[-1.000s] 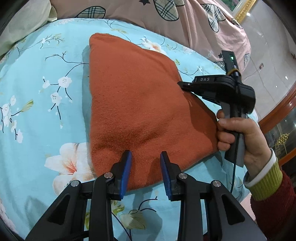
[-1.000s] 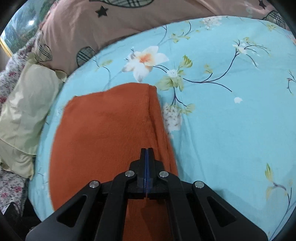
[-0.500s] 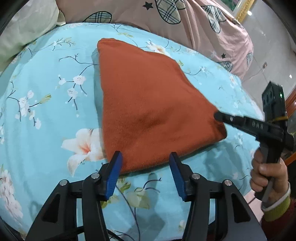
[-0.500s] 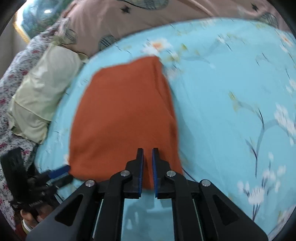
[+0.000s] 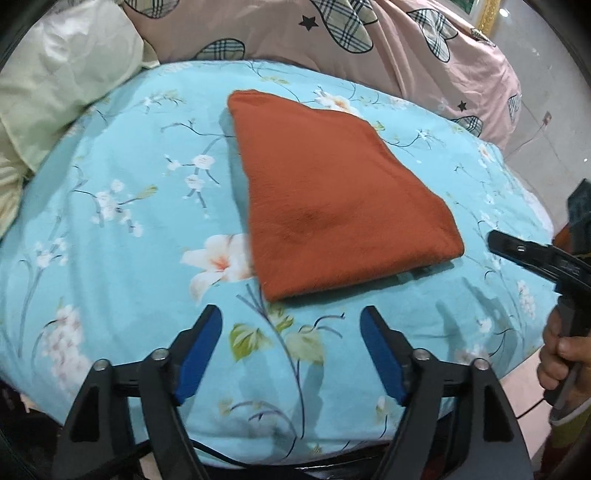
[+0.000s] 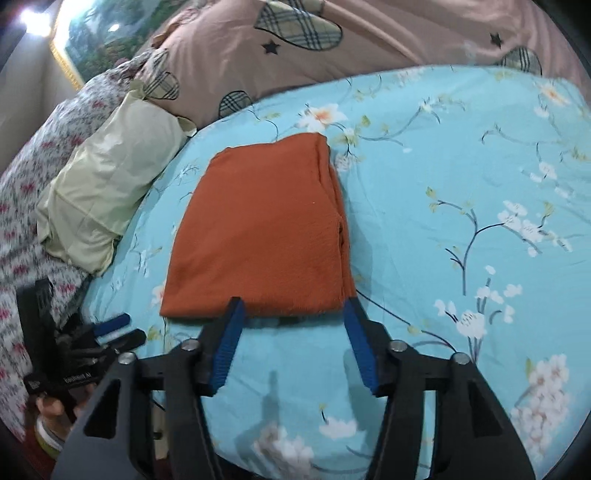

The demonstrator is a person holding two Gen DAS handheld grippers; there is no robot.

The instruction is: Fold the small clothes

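Note:
A rust-orange cloth [image 5: 332,203] lies folded flat on the light blue floral bedsheet [image 5: 129,221]; it also shows in the right wrist view [image 6: 262,236]. My left gripper [image 5: 291,317] is open and empty, hovering just short of the cloth's near edge. My right gripper [image 6: 293,310] is open and empty, its fingertips at the cloth's near edge. The right gripper also shows at the right edge of the left wrist view [image 5: 517,251], clear of the cloth. The left gripper shows at lower left in the right wrist view [image 6: 114,328].
A pale green pillow [image 5: 55,85] lies at the left, seen also in the right wrist view [image 6: 107,177]. A pink quilt with plaid hearts [image 5: 351,33] lies behind the cloth. The bed's edge drops off near the right gripper [image 5: 517,369].
Both grippers have drawn back from the cloth. The right gripper, shut on the cloth's edge a second ago, has let go and opened. The left gripper has opened wider. The cloth stays flat.

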